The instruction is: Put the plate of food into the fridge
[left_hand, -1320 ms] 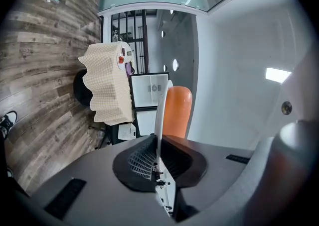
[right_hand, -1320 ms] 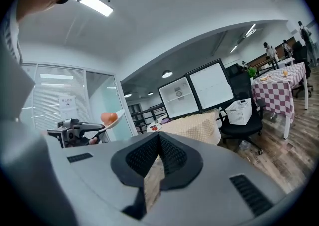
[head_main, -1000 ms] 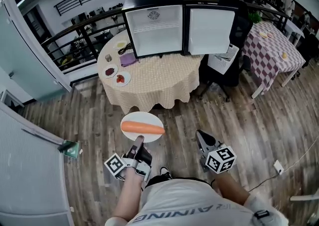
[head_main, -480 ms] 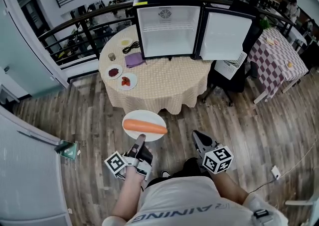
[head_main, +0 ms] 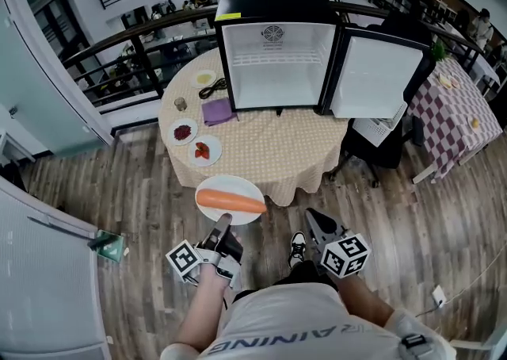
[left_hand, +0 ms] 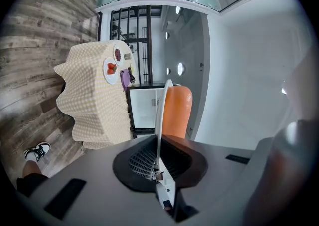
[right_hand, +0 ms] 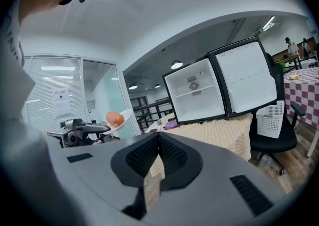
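The scene is taken by the head view from high above and steeply downward, so that the left gripper (head_main: 222, 222) and the right gripper (head_main: 313, 216) are seen close at the lower edge, with the table (head_main: 269, 148) and the open fridge (head_main: 277, 57) farther ahead. The left gripper view is rolled onto its side and aimed along its jaws past the plate (left_hand: 160, 120), while the right gripper view is held low and nearly level. Table and fridge are shared by all three views.

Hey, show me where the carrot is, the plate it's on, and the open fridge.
carrot (head_main: 230, 202), head view, middle of its length.
plate (head_main: 234, 184), head view, bare far rim.
fridge (head_main: 277, 73), head view, inner back wall.
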Demonstrator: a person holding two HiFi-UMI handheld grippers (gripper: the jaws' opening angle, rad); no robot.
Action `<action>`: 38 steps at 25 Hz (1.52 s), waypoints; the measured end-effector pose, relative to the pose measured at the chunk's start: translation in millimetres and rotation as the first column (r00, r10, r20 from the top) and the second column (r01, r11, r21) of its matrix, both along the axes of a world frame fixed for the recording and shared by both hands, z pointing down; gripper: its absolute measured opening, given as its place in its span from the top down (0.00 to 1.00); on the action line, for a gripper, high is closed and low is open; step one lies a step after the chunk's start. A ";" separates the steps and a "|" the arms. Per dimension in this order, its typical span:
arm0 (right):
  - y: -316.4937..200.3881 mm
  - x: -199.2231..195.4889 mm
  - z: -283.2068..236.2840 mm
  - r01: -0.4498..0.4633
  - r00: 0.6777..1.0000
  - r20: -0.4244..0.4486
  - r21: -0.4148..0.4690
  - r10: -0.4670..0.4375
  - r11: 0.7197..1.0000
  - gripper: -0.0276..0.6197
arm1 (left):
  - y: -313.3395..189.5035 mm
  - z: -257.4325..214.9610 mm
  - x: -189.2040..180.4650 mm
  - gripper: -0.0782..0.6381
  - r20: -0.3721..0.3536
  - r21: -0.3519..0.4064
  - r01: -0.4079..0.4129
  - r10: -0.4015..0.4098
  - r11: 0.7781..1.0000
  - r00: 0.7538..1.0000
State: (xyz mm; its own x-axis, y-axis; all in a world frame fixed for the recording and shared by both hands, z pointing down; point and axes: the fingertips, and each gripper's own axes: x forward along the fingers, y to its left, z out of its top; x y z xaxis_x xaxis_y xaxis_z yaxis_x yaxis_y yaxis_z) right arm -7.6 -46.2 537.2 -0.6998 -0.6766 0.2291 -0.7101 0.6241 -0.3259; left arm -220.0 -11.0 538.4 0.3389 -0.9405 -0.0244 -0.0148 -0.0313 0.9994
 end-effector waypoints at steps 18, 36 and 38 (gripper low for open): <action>-196.3 59.7 -0.9 0.031 0.999 0.037 -0.019 -0.030 0.999 0.92 | -184.9 -10.1 59.7 0.85 0.023 -0.027 0.034 -0.033 0.999 0.999; -250.4 44.3 9.3 -0.003 1.000 0.018 -0.065 0.004 0.998 0.92 | -289.5 -15.7 55.4 0.85 0.014 -0.033 -0.007 0.008 0.999 1.000; -253.6 38.7 4.0 -0.033 0.999 0.024 -0.063 0.034 0.998 0.92 | -310.2 -21.8 52.4 0.85 -0.013 -0.025 -0.021 0.021 0.999 1.000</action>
